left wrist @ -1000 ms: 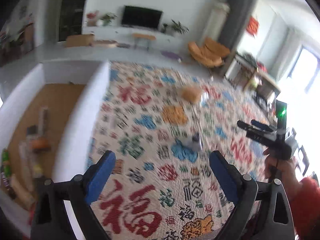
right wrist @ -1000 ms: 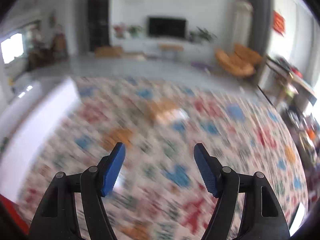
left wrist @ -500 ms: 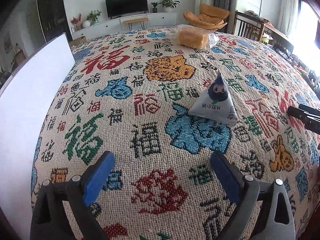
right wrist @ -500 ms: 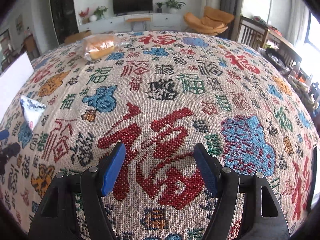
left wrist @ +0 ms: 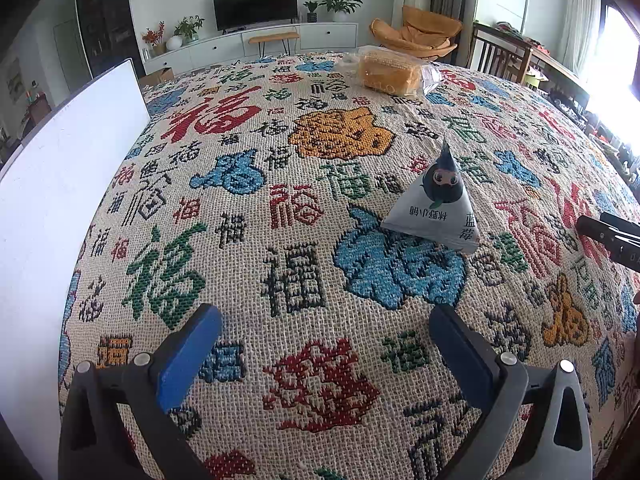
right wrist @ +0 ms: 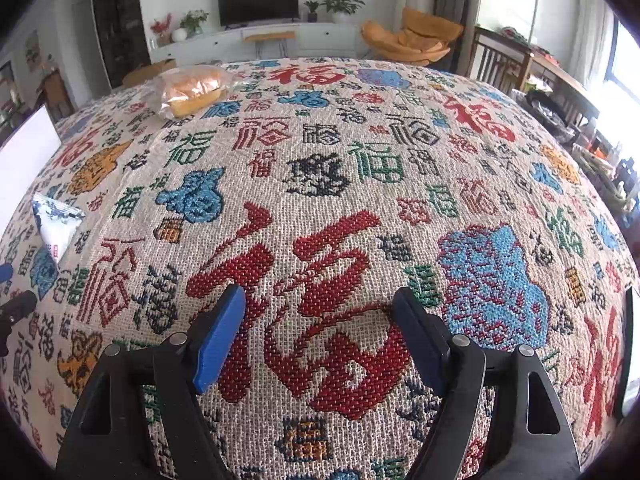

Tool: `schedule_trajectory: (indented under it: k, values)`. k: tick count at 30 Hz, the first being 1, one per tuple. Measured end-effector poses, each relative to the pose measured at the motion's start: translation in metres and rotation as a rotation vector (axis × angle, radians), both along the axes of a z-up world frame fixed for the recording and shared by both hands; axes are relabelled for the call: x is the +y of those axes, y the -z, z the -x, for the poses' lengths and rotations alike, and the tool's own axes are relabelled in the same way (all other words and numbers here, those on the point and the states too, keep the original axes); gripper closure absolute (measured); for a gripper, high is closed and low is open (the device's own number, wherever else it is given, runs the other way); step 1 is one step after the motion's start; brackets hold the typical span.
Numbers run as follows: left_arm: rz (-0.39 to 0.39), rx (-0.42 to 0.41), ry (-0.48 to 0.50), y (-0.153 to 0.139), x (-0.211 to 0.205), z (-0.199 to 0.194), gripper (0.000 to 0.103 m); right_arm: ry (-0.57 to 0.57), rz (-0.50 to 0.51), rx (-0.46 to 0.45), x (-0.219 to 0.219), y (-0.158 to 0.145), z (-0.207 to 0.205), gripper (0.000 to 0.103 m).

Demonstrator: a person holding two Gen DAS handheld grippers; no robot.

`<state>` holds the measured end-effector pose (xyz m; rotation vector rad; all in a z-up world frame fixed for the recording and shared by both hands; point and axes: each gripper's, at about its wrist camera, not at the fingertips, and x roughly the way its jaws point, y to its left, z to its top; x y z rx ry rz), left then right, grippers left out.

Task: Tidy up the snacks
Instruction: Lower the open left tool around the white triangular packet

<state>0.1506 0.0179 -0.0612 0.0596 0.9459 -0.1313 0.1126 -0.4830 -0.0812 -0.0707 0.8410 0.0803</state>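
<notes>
A grey pyramid-shaped snack packet (left wrist: 434, 200) with a cartoon face stands on the patterned tablecloth (left wrist: 280, 220), ahead and a little right of my left gripper (left wrist: 324, 336). That gripper's jaws are opening and hold nothing. A bagged loaf of bread (left wrist: 390, 70) lies at the table's far side. In the right wrist view the packet (right wrist: 54, 226) is at the far left and the bread (right wrist: 192, 90) at the far left back. My right gripper (right wrist: 318, 320) hovers over a big red character, its jaws opening with nothing between them.
A tall white panel (left wrist: 60, 200) stands along the table's left edge. The tip of the right gripper (left wrist: 610, 236) shows at the right edge of the left wrist view. Chairs (right wrist: 500, 62) and a TV unit (right wrist: 260, 38) lie beyond the table.
Both grippers have dropped from a high view of the room to just above the tablecloth, then held still. The jaws of both stand wider than before.
</notes>
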Motion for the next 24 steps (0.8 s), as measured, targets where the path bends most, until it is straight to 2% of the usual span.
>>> schedule_trajectory:
  k: [5,10,13,15,21,24]
  values:
    - [0.014,-0.002,0.011,0.0,0.0,-0.001,0.0,0.004,-0.003,0.002,-0.001,0.0,0.0,0.023]
    - [0.072,-0.019,0.172,-0.009,-0.015,0.011,0.0,0.004,-0.004,0.002,-0.001,0.0,0.0,0.023]
    - [0.015,-0.031,0.233,-0.016,-0.037,0.003,0.0,0.008,-0.005,0.002,-0.001,0.0,-0.001,0.023]
    - [-0.011,-0.025,0.232,-0.019,-0.049,-0.014,0.0,0.009,-0.009,0.002,-0.001,0.001,-0.001,0.023]
    - [0.021,0.039,0.124,-0.009,-0.047,-0.064,0.002,0.009,-0.01,0.002,-0.002,0.0,-0.001,0.023]
    - [0.065,0.015,0.068,-0.007,-0.034,-0.068,0.005,0.009,-0.011,0.002,-0.002,0.001,-0.001,0.023]
